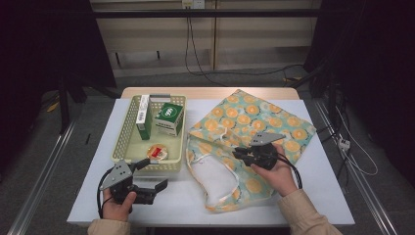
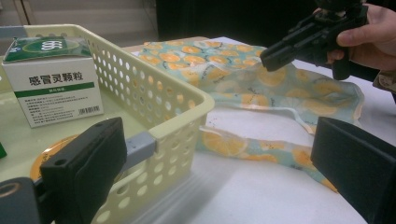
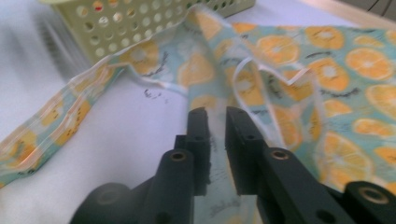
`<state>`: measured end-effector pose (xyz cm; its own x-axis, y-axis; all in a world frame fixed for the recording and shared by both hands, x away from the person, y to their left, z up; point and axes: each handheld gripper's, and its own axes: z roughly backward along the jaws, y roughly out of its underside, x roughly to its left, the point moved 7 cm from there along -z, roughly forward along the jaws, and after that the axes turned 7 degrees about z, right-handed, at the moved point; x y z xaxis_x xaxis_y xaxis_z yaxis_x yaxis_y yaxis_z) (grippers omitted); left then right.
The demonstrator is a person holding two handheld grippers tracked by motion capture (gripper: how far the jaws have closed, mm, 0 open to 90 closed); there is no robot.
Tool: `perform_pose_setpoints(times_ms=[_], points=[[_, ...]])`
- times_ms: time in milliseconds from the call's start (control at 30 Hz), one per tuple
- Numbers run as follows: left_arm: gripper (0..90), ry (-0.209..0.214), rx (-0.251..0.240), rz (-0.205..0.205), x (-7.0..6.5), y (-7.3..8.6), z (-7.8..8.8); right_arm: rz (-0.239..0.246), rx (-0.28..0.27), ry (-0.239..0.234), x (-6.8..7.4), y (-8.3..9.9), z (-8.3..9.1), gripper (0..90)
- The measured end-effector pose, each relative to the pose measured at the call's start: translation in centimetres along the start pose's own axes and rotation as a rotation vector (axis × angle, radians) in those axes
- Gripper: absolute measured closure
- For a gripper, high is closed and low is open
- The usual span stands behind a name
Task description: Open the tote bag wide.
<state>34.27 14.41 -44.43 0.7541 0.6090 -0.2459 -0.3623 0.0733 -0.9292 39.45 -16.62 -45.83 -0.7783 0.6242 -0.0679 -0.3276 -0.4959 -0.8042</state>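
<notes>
The bag (image 1: pixel 254 142), a cloth one printed with orange slices, lies on the right half of the table (image 1: pixel 313 186) with its mouth open toward the basket (image 1: pixel 128 128). The right gripper (image 1: pixel 244 154) sits over the bag's upper rim, and in the right gripper view a strip of the fabric runs up between its jaws, which are nearly closed and pinching it (a narrow gap remains between the pads).

The left gripper (image 1: pixel 155 174) rests near the table's front edge, just beside the basket's near corner. Its jaws are spread wide and hold nothing; in the left gripper view the basket's corner stands between them, with the bag beyond.

Inside the basket, a white and green box (image 2: pixel 53 81) reads "感冒灵颗粒", with "999" on its green top. A round orange tin (image 1: pixel 158 152) lies at the near end, and a taller green and white box (image 1: pixel 143 116) stands at the left (its print is too small to read).
</notes>
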Motion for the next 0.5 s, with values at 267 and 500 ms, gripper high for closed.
perform_pose_setpoints(times_ms=[267, 500], points=[[3.3, 0.000, 0.000, 0.001, 0.0, 0.0, 0.0, -0.047, 0.097, 0.035, -2.0, 3.4, -1.8, 70.4], [3.4, 0.000, 0.000, 0.000, 0.0, 0.1, -0.1, -0.045, 0.125, 0.065, -2.6, 4.6, -2.6, 60.8]])
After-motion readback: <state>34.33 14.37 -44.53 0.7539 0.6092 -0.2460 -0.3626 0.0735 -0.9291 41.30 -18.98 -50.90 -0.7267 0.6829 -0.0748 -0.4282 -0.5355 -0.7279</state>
